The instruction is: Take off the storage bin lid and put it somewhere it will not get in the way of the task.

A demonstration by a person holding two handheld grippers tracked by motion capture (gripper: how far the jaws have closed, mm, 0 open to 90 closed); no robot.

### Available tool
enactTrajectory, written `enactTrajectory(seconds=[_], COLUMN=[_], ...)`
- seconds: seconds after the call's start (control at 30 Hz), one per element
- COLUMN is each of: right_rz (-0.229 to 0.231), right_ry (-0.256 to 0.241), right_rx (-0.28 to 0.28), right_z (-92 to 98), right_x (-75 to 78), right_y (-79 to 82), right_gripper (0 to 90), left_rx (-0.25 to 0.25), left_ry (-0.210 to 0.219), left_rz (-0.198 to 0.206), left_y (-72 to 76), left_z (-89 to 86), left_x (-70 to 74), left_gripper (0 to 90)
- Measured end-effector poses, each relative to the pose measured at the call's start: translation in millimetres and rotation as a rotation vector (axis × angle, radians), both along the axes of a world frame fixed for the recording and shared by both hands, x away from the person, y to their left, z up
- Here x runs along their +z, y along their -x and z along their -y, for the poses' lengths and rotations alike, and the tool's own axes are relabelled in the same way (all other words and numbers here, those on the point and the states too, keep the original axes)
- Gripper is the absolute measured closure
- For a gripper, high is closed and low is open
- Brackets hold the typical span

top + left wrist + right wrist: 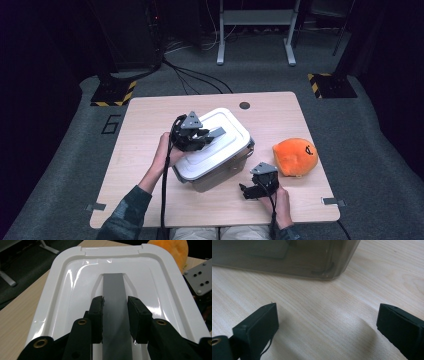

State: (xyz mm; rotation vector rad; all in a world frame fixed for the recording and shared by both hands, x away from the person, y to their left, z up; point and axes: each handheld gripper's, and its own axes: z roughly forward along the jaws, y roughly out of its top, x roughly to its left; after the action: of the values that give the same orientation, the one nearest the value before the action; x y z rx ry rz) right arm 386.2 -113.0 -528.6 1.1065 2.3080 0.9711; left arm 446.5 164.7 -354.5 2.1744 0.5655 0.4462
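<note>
While fingers (96, 315) around handle (115, 290), floor "6" (111, 124)

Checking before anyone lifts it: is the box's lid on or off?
On: the white lid sits flat over the box.

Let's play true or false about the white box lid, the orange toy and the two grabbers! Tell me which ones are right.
1. The left gripper has its jaws on either side of the grey handle on the white lid. True.
2. The orange plush toy sits inside the box. False: it lies on the table, beside the box.
3. The right gripper is open with nothing between its jaws. True.
4. The lid is off the box. False: it sits on top of it.
5. The right gripper is resting on the lid. False: it is low over the table, near the box's side.
</note>
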Motion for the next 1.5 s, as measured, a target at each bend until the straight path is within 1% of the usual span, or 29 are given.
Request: enactTrajectory(seconds=[0.03,0.17,0.27,0.37,0.4,0.47,0.57,0.63,0.67,0.7,0.8,0.87,0.9,0.93,1.0,1.03,1.1,1.13,1.17,1.2,1.23,1.37,1.43,1.47,1.5], right_rz=[0.0,0.002,0.0,-0.001,-0.001,0.0,-0.004,-0.009,-0.009,-0.007,-0.009,-0.01,-0.008,-0.008,-0.008,-0.008,-0.009,-0.009,-0.009,-0.008,-0.008,-0.007,-0.006,-0.007,-0.008], right_ry=[0.0,0.002,0.001,0.002,0.002,-0.002,-0.003,-0.003,-0.003,-0.001,-0.002,-0.003,-0.002,-0.002,-0.001,-0.001,-0.002,-0.002,-0.004,-0.003,-0.003,-0.004,-0.002,-0.003,-0.004], right_rx=[0.0,-0.003,-0.004,-0.002,-0.002,-0.004,-0.001,-0.006,-0.006,-0.003,-0.003,-0.004,-0.003,-0.003,-0.003,-0.003,-0.004,-0.004,-0.008,-0.007,-0.007,-0.005,-0.006,-0.007,-0.009], right_z=[0.0,-0.1,-0.2,0.0,0.0,-0.2,-0.1,0.0,0.0,0.0,0.1,0.0,0.0,0.0,-0.1,-0.1,0.0,0.0,-0.2,-0.2,-0.2,-0.3,-0.3,-0.3,-0.4], right_x=[0.0,-0.1,0.0,0.0,0.0,-0.1,-0.1,0.0,0.0,0.0,0.0,0.0,0.0,0.0,0.0,0.0,0.0,0.0,-0.1,0.0,0.0,0.0,-0.1,-0.1,-0.1], right_y=[0.0,0.0,0.0,-0.2,-0.2,-0.3,-0.4,-0.6,-0.6,-0.6,-0.6,-0.6,-0.6,-0.6,-0.5,-0.5,-0.6,-0.6,-0.6,-0.6,-0.6,-0.4,-0.5,-0.4,-0.5], right_gripper=[3.1,3.0,3.0,3.0,3.0,3.0,2.5,2.5,2.5,2.5,2.5,2.5,2.5,2.5,2.5,2.5,2.5,2.5,2.5,2.5,2.5,2.5,2.5,2.5,2.5], left_rx=[0.005,0.015,0.021,0.044,0.044,0.049,0.054,0.061,0.061,0.077,0.089,0.102,0.114,0.114,0.133,0.133,0.153,0.153,0.16,0.179,0.179,0.214,0.216,0.225,0.233], left_ry=[0.003,-0.001,0.001,0.004,0.004,0.005,0.01,0.007,0.007,0.016,0.017,0.016,0.017,0.017,0.017,0.017,0.012,0.012,0.013,0.017,0.017,0.029,0.022,0.029,0.025], left_rz=[-0.003,0.014,0.019,0.023,0.023,0.029,0.031,0.039,0.039,0.039,0.04,0.048,0.048,0.048,0.048,0.048,0.045,0.045,0.046,0.046,0.046,0.046,0.049,0.046,0.053], left_y=[0.3,0.9,0.9,0.5,0.5,1.3,2.1,2.1,2.1,2.3,2.0,1.6,1.1,1.1,-0.1,-0.1,-1.8,-1.8,-2.4,-3.0,-3.0,-4.1,-4.4,-4.0,-3.9], left_z=[-1.4,-7.6,-10.8,-17.9,-17.9,-23.4,-27.3,-33.8,-33.8,-37.7,-42.2,-46.7,-51.5,-51.5,-58.7,-58.7,-66.9,-66.9,-70.0,-76.1,-76.1,-90.1,-92.5,-94.1,-99.1], left_x=[1.3,6.3,8.1,11.4,11.4,14.7,16.9,20.1,20.1,21.0,22.1,23.1,24.1,24.1,25.3,25.3,25.4,25.4,25.3,25.1,25.1,24.3,24.4,23.9,24.3], left_gripper=[66.3,66.3,66.3,66.3,66.3,66.3,66.3,66.3,66.3,66.3,66.3,66.3,66.3,66.3,66.3,66.3,66.3,66.3,66.3,66.3,66.3,66.3,66.3,66.3,66.3])
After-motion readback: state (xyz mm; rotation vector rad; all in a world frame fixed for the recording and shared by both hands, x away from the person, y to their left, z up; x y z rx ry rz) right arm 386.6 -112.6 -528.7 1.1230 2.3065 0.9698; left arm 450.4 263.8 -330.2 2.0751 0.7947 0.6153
